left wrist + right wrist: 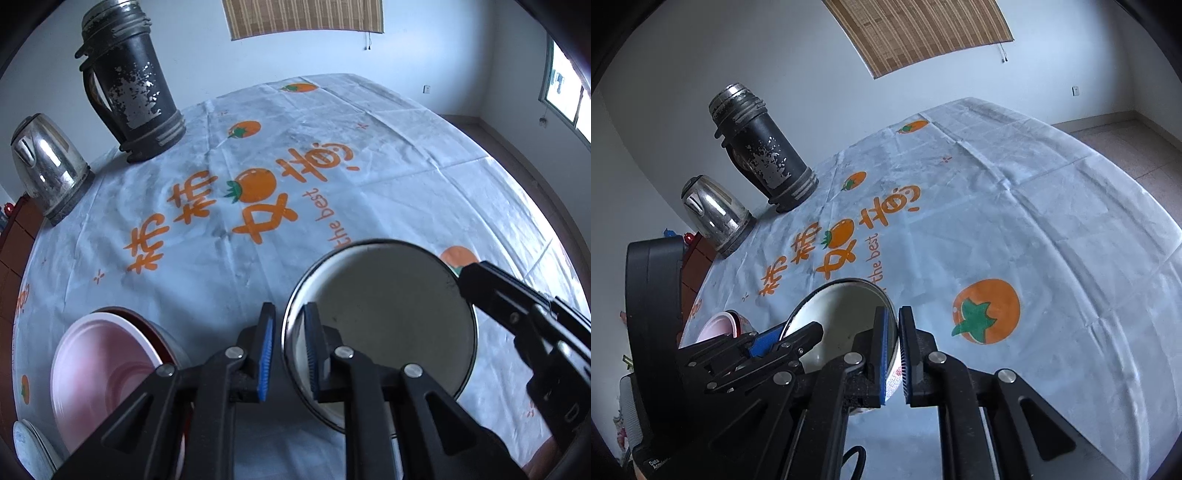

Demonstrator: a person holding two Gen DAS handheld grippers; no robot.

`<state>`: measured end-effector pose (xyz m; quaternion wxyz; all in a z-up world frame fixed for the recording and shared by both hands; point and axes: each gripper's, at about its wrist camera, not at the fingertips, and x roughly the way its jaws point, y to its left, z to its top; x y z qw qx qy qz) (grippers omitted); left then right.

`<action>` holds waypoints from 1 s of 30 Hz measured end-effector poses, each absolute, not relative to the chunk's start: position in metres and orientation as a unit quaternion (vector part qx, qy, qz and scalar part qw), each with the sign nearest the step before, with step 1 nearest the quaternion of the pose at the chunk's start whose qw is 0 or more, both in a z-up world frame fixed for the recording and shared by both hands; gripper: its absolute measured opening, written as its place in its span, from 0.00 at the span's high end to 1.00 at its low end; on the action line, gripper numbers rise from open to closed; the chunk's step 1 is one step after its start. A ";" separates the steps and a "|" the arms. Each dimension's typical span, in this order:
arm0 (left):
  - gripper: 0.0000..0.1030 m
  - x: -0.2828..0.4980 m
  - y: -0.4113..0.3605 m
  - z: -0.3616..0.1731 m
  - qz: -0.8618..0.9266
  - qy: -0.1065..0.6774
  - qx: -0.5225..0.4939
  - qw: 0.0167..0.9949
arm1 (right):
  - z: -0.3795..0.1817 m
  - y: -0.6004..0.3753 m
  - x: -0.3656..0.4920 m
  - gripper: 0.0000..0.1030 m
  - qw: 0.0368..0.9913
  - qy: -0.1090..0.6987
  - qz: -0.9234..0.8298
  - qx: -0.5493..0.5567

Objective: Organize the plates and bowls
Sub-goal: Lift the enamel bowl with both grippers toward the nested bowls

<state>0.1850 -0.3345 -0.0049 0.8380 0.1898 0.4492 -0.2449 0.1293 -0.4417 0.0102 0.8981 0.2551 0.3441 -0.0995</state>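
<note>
A white enamel bowl (388,314) with a dark rim is held between both grippers over the tablecloth. My left gripper (289,317) is shut on its near-left rim, one blue pad inside the bowl and one outside. My right gripper (466,282) reaches in from the right and pinches the opposite rim. In the right wrist view, the right gripper (893,321) clamps the bowl (842,317) at its right edge, and the left gripper (790,338) holds the left edge. A pink bowl (99,369) sits nested in a red one at the lower left.
A black flask (129,85) and a steel kettle (48,166) stand at the table's far left edge. A white plate (29,446) lies at the bottom left corner. The tablecloth (332,155) with orange fruit prints covers the round table; the floor shows beyond its right edge.
</note>
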 end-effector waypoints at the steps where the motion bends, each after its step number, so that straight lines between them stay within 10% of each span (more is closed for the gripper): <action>1: 0.90 0.185 -0.335 -0.005 -0.247 0.449 0.191 0.838 | 0.011 -0.440 0.130 0.87 0.899 0.346 -0.099 0.248; 30: 0.93 0.160 -0.336 -0.005 -0.262 0.440 0.143 0.847 | -0.003 -0.444 0.127 0.90 0.879 0.392 -0.140 0.232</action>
